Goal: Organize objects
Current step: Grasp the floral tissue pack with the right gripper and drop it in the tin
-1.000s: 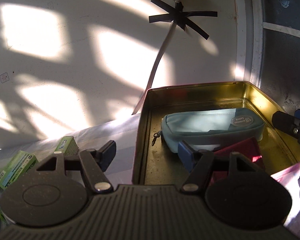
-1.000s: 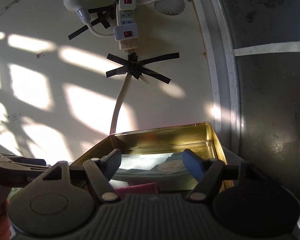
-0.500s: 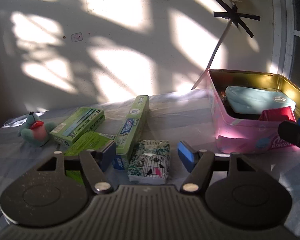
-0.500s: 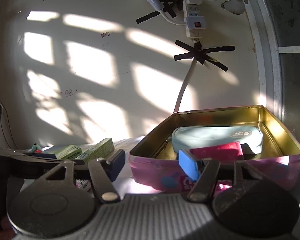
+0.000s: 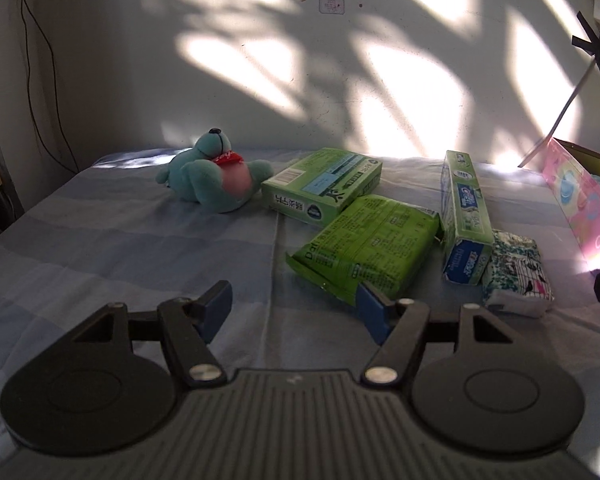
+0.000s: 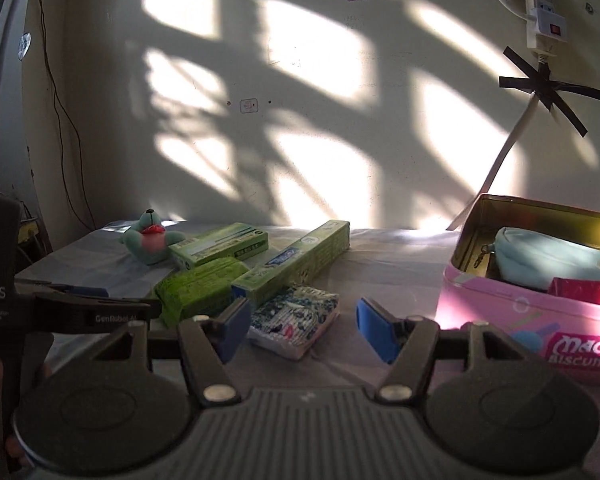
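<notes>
On the blue striped cloth lie a teal plush toy (image 5: 212, 178), a green carton (image 5: 322, 186), a green foil packet (image 5: 364, 246), a green toothpaste box (image 5: 464, 214) and a patterned tissue pack (image 5: 516, 276). My left gripper (image 5: 292, 310) is open and empty, low over the cloth just before the foil packet. My right gripper (image 6: 300, 330) is open and empty, just before the tissue pack (image 6: 294, 320). The pink biscuit tin (image 6: 512, 312) at the right holds a light blue pouch (image 6: 552, 258) and a red item (image 6: 584, 292).
A wall stands close behind the cloth, with a taped power strip (image 6: 544, 12) and its white cable (image 6: 500, 164) running down behind the tin. The left gripper's body (image 6: 80, 312) shows at the left of the right wrist view. The cloth's left edge (image 5: 28, 216) drops off.
Both grippers have pulled back from over the tin and swung left. The left one now faces the loose items on the cloth. Both stayed open and empty.
</notes>
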{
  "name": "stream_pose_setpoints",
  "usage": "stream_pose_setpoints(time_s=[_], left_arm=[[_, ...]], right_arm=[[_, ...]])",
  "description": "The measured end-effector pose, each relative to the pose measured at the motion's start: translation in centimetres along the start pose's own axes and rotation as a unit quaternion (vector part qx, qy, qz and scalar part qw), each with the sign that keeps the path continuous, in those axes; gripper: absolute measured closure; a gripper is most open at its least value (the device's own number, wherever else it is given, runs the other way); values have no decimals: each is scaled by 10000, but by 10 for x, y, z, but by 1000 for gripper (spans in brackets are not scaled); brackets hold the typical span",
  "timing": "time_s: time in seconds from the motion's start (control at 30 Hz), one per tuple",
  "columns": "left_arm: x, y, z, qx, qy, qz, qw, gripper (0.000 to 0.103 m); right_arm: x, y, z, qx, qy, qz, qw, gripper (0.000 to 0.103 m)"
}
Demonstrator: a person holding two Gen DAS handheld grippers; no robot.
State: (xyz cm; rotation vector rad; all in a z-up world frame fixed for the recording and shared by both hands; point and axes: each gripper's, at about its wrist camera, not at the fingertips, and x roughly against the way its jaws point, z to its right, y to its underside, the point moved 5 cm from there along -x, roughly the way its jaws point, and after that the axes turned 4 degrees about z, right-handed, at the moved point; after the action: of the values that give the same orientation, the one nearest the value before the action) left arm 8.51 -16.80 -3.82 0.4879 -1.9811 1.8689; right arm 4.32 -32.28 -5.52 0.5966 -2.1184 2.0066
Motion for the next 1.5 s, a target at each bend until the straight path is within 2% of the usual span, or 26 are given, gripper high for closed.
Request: stream_pose_setpoints(time_s=[0.17,0.47,0.77,0.83,0.87,0.9,1.0,1.13,1.23,1.33,1.37,1.5], left_arm=[[-7,7,-12,155,-74,-99,9998,33],[-12,9,-22,466,137,-183,9987,32],[-13,10,-18,326,80,-165,9993,32],[-14,10,-17,306,59,-181,9994,32],[-14,10,-17,295,52,-194,9994,32],[-14,10,-17,288,45,-201,9994,32],[-14,11,-17,267,31,-207,9994,32],[-10,11,-16,262,134,-175,9994,32],[0,12,-6,204,475,-157,9985,33],[18,13,23,186,1264,-273,9914,34],[27,13,37,90,1547,-274,9875,34],[54,13,93,-302,2585,-526,9641,34]], right_arm=[[-20,3,-13,59,-69,-240,9997,42],[-51,13,-13,181,82,-661,9976,41],[-92,21,-9,75,206,-1163,9930,22],[-94,22,-11,156,263,-1186,9925,25],[-93,22,-12,209,301,-1149,9927,33],[-91,22,-12,224,275,-1143,9928,36],[-77,26,-10,255,189,-1151,9928,38],[-33,42,-5,481,21,-1153,9922,38],[9,54,10,525,-25,-1118,9923,37],[40,66,31,441,203,-1074,9930,28],[47,67,39,334,269,-1071,9933,24],[60,64,55,50,316,-950,9950,22]])
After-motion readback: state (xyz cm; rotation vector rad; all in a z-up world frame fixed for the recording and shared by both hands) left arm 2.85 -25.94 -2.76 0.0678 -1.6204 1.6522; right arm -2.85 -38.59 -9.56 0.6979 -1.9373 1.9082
